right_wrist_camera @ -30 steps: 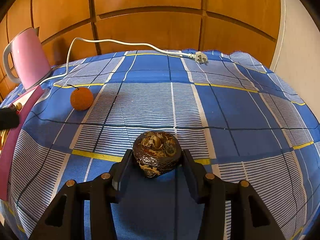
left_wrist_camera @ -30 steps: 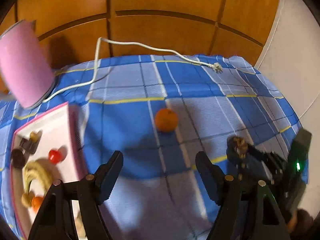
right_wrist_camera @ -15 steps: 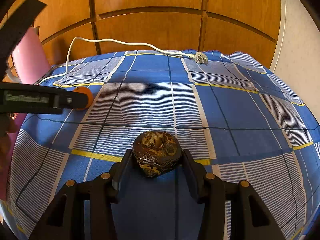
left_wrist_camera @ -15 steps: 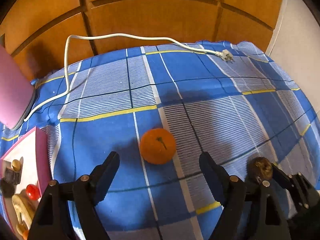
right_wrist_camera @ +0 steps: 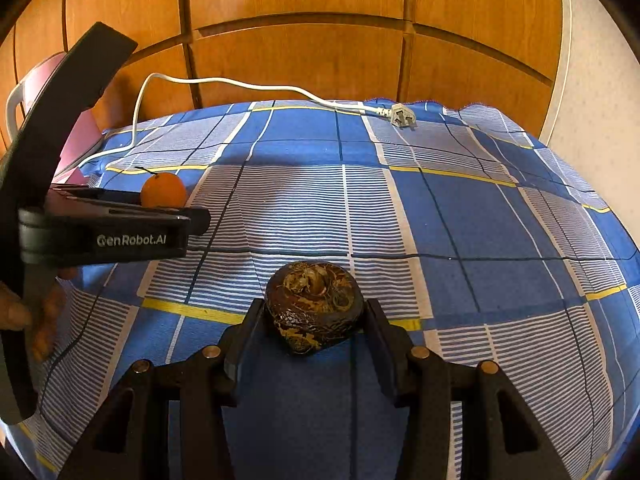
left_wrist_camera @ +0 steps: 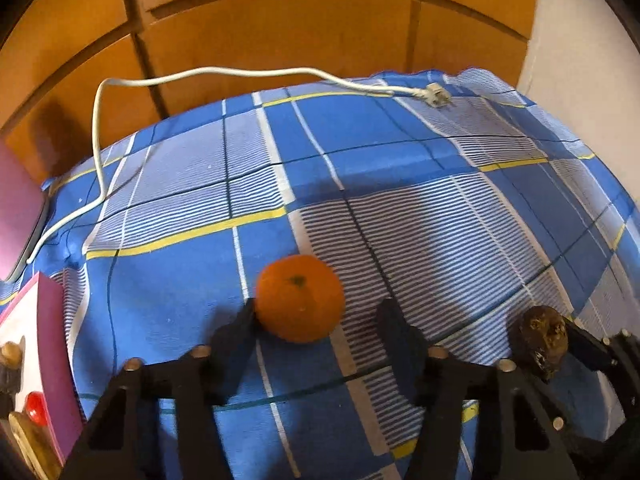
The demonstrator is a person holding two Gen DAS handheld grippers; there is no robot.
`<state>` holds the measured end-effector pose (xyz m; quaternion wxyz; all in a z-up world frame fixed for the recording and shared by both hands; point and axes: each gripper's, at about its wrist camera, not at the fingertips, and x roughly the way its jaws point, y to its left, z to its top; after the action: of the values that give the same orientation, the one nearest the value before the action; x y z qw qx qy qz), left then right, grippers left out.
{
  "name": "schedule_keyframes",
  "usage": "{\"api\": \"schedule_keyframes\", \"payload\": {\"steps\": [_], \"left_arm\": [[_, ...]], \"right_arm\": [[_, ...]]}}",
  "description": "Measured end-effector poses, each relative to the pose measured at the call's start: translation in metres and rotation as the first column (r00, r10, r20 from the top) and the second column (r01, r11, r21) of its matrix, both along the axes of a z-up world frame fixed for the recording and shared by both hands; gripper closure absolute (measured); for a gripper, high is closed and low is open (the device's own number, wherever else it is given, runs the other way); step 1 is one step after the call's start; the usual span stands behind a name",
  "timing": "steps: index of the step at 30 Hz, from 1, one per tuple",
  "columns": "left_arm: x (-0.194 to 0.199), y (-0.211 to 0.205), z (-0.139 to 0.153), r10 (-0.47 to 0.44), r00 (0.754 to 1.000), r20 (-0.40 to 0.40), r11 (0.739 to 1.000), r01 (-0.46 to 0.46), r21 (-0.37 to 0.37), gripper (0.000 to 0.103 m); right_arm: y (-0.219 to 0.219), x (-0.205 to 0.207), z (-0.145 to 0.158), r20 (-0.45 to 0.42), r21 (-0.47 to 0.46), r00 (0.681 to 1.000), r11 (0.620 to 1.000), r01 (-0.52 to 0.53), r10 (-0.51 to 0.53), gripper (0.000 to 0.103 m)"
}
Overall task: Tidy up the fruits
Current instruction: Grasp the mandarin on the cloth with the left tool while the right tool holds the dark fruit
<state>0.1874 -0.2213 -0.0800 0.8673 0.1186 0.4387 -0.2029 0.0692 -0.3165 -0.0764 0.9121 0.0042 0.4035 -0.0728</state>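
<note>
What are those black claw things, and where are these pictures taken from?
A person holds two tong-like tools, each with a camera looking along its fingers, so there are two pictures. The left hand-held gripper has just been closing around an orange on the blue checked tablecloth; only one finger seems to touch it. The right hand-held gripper is shut on a dark brown fruit. A white cable lies at the back, a pink kettle and a tray at the left.

Left claw [left_wrist_camera: 316, 322] lower, narrower, around orange [left_wrist_camera: 300, 298].

Left tool [left_wrist_camera: 316, 316] jaws just closing, still apart; right tool [right_wrist_camera: 314, 320] clamped shut.
</note>
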Motion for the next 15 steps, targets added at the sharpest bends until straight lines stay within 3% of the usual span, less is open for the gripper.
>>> {"api": "schedule_keyframes", "payload": {"steps": [1,15], "left_arm": [[-0.001,0.0,0.001,-0.004,1.0,0.007,1.0,0.004,0.002,0.064],[-0.03,0.042,0.004,0.027,0.999,-0.044,0.995,-0.031,-0.095,0.065]], "right_arm": [[0.0,0.0,0.0,0.0,-0.002,1.0,1.0,0.0,0.0,0.053],[0.003,0.001,0.0,-0.004,-0.027,1.0,1.0,0.001,-0.001,0.053]]}}
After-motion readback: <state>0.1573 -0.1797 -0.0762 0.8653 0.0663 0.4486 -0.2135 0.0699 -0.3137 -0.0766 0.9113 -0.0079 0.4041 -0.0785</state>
